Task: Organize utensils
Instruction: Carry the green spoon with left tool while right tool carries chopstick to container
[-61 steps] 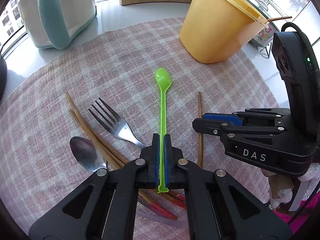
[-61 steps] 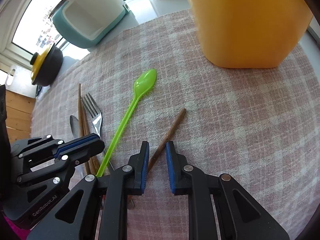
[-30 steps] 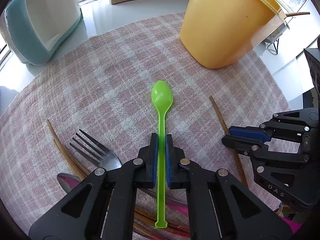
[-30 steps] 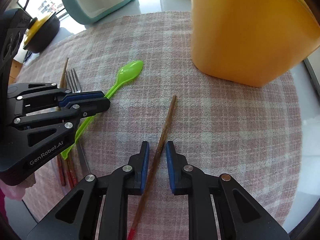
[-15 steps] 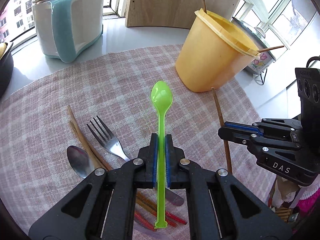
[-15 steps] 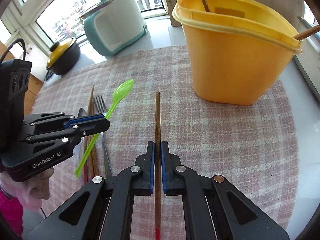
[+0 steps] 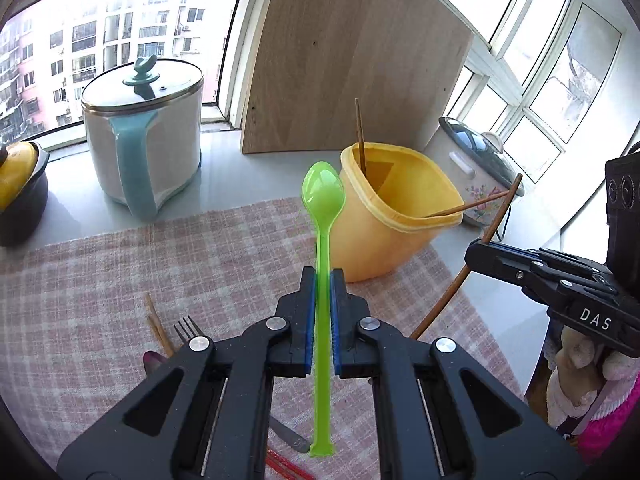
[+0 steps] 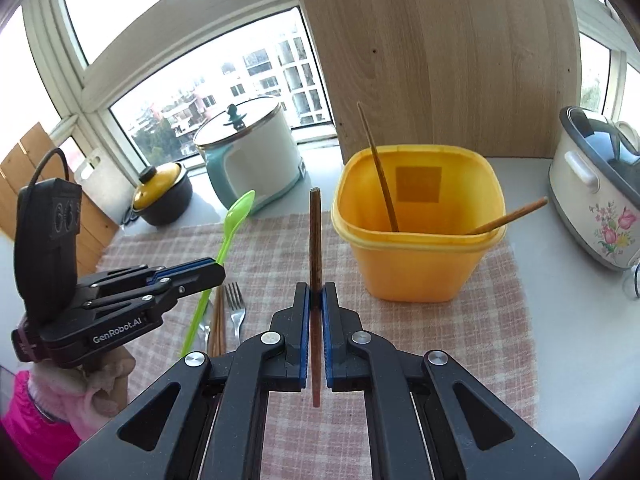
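Note:
My left gripper [image 7: 322,276] is shut on a green plastic spoon [image 7: 323,200] and holds it in the air, bowl forward, in front of the yellow tub [image 7: 400,232]. My right gripper [image 8: 315,292] is shut on a brown chopstick [image 8: 315,232] and holds it raised, left of the yellow tub [image 8: 416,264]. Two chopsticks [image 8: 380,176] stand in the tub. A fork [image 8: 235,304], more chopsticks [image 8: 218,320] and a metal spoon lie on the checked cloth [image 8: 272,248]. The left gripper [image 8: 216,270] shows in the right wrist view, the right gripper [image 7: 474,254] in the left wrist view.
A white and teal pot [image 7: 144,136] stands at the back left, with a black pot with a yellow lid [image 8: 162,196] beside it. A wooden board [image 8: 432,56] leans behind the tub. A floral rice cooker [image 8: 600,200] stands to the right.
Both grippers have lifted their utensils off the cloth and risen higher; the right gripper closed on the chopstick. The tub's open top has come into view.

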